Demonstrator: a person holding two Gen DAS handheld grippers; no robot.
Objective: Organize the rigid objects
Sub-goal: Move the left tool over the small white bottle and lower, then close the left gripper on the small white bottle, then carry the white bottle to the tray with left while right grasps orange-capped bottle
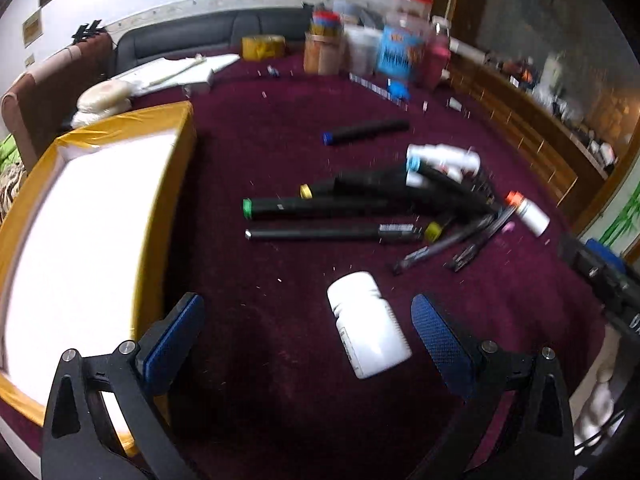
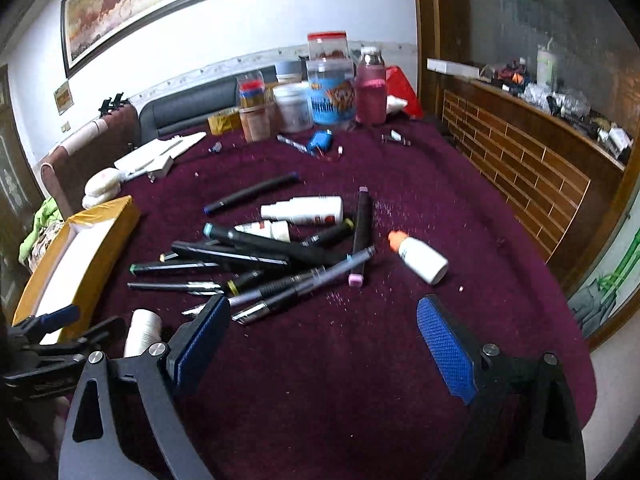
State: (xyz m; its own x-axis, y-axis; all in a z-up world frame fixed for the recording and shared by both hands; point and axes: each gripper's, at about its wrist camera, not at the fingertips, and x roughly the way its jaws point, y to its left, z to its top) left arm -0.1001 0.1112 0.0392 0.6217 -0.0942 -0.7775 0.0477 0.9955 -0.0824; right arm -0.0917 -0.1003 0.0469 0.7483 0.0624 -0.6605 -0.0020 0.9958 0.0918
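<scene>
— Well, biggest first: what's on the maroon cloth-covered bench (image 2: pixel 400 360)?

— At its left edge sits a shallow yellow-sided cardboard box with a white inside (image 1: pixel 80 240). Mid-bench lies a loose heap of black marker pens with coloured end caps (image 2: pixel 256 256), some crossing each other.

— And the bottles?

— A white plastic pill bottle (image 1: pixel 368 328) lies on its side between the left gripper's (image 1: pixel 308 340) jaws, which stand wide apart and touch nothing. A small white dropper bottle with an orange cap (image 2: pixel 420 256) lies alone, right of the heap.

— The other tool?

— The right gripper (image 2: pixel 324 344) hangs above bare cloth near the pens, jaws spread wide, holding nothing.
</scene>
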